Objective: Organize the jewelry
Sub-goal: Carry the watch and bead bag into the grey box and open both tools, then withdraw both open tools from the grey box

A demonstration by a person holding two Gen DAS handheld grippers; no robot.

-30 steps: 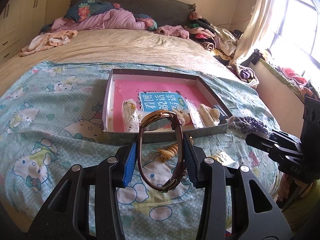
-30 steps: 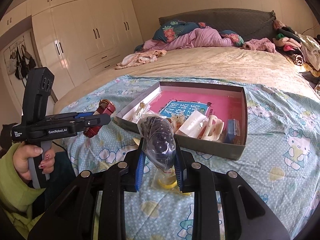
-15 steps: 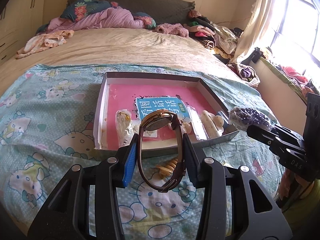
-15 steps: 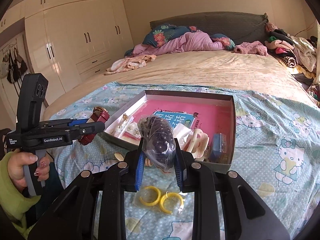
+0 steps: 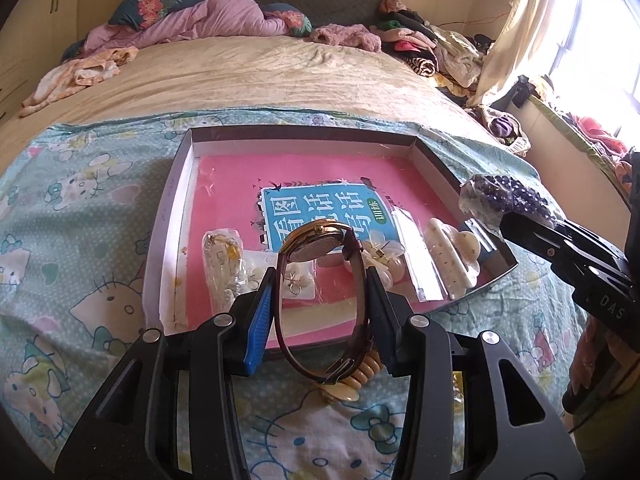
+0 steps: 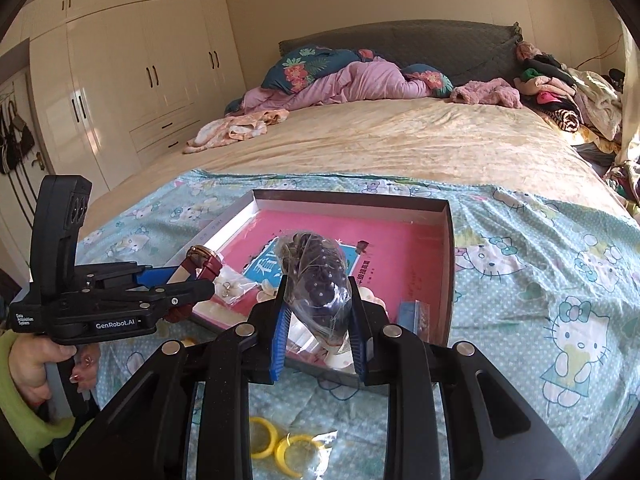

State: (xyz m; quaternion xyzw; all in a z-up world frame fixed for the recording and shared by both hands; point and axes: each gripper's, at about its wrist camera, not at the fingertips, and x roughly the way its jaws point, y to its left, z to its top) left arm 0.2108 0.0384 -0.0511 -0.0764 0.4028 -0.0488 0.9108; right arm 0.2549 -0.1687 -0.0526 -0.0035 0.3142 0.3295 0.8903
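Hairclip (image 5: pixel 362 376) half hidden behind clamped watch (image 5: pixel 320 300).

Sunlit window (image 5: pixel 596 40) right of bed (image 6: pixel 400 140); cream wardrobe (image 6: pixel 132 68) left.

watch (image 5: pixel 320 276) — glossy metal | bag (image 6: pixel 316 280) — clear crinkled plastic

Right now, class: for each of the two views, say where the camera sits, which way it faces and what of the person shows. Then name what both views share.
Left wrist: sits on the left claw, faces along the bed over the box toward the headboard; its fingers clamp a watch; no body part clearly shows.
Right wrist: sits on the right claw, faces likewise; its fingers clamp a bead bag; the left hand shows.
Shared: box, watch, bead bag.
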